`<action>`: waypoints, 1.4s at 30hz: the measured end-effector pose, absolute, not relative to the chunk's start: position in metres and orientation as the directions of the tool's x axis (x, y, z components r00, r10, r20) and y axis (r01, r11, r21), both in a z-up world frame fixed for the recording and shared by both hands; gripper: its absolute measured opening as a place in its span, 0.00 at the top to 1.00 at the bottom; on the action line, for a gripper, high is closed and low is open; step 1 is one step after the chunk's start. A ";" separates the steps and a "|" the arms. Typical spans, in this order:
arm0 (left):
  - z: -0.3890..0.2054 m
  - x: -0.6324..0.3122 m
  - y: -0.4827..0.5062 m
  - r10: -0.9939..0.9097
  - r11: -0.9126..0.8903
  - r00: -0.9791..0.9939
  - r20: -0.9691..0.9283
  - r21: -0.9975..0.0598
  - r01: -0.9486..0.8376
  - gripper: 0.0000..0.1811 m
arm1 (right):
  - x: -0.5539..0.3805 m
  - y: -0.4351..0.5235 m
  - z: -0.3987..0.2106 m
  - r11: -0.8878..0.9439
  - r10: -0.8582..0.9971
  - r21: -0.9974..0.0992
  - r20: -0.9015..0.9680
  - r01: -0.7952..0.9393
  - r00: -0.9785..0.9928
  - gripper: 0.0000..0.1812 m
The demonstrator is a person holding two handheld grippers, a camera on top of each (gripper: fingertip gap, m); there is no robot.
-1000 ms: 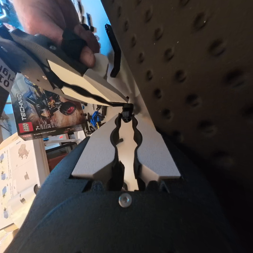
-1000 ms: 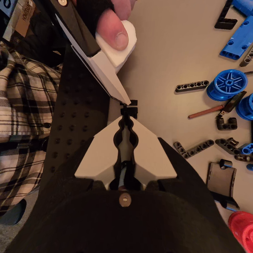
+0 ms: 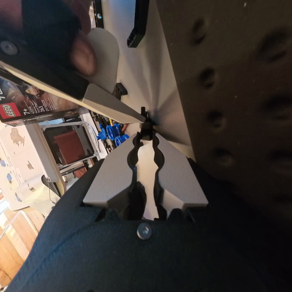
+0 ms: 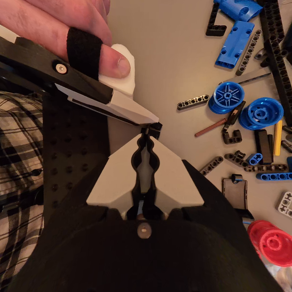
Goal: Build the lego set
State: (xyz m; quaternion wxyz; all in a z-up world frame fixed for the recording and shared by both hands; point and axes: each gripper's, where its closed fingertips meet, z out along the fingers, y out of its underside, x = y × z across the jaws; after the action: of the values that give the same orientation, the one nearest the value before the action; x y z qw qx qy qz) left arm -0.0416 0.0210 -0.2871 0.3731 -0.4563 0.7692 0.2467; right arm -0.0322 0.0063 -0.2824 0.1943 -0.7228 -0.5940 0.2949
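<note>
In the left wrist view my left gripper (image 3: 146, 136) is shut on a small black connector (image 3: 146, 132) held just above the pale table. My right gripper (image 3: 143, 120) comes in from the upper left, and its tip meets that connector with a thin black pin (image 3: 143, 109). In the right wrist view my right gripper (image 4: 146, 135) is nearly shut on the thin pin (image 4: 147, 130). The pin touches the black connector (image 4: 156, 128) under the tip of my left gripper (image 4: 152, 123). A hand (image 4: 63, 28) holds the left gripper.
Loose parts lie to the right: blue wheel rims (image 4: 227, 99), a red wheel (image 4: 273, 244), a blue panel (image 4: 235, 44), black beams (image 4: 192, 101), a yellow axle (image 4: 277, 137). A black perforated board (image 4: 68, 142) lies left. The set box (image 3: 31, 109) and booklet (image 3: 15, 158) stand beyond. My two grippers' fingertips are within a few centimetres of each other.
Both grippers stay tip to tip on the small black pieces. The left gripper now lies at a flatter angle in the right view, and the right gripper looms closer in the left view.
</note>
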 end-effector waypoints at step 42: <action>-0.287 -0.035 0.035 -0.531 0.461 -0.199 -0.824 -0.084 -0.883 0.94 | -0.034 0.011 -0.280 -0.060 0.987 -0.687 -0.151 0.724 -0.061 1.00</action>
State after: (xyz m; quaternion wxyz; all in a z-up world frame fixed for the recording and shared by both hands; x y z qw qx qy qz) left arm -0.0354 0.0349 -0.2869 0.4186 -0.4744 0.7453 0.2104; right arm -0.0336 0.0114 -0.2797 0.2049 -0.6540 -0.6541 0.3201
